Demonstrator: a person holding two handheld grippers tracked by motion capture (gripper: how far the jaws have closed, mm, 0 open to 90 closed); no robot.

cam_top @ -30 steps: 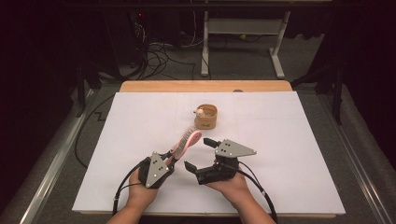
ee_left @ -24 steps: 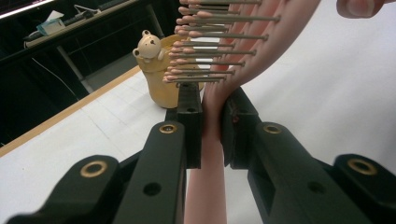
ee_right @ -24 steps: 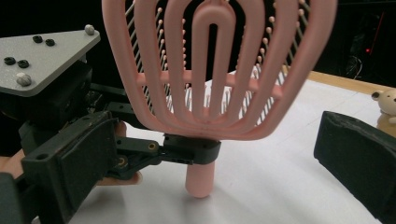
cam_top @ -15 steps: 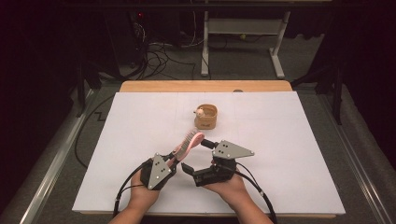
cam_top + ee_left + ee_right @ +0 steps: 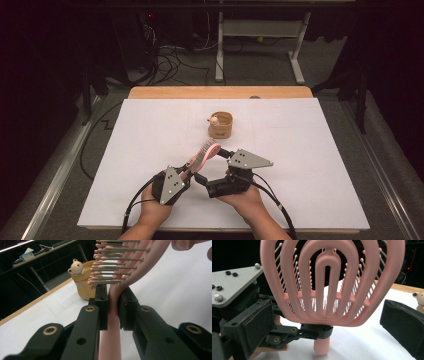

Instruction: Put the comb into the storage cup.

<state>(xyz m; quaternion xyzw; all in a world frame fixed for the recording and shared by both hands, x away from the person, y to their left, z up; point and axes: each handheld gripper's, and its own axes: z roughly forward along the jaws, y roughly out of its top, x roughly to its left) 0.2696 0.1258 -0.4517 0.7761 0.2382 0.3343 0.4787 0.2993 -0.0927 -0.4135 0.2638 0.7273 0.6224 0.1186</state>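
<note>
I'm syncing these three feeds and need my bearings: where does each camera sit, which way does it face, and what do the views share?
High view: above the person's side, looking forward and down on the table; forearms, both hands, left gripper and right gripper show.
Left gripper view: rides the left gripper, looking along its fingers clamped on the brush toward the cup.
Right gripper view: rides the right gripper, facing the brush head and left gripper.
Shared: brush and cup in all three.

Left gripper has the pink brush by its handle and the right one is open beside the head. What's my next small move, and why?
Probably close the right gripper on the hairbrush head: its jaws stand open either side, while the left gripper clamps only the handle.
</note>
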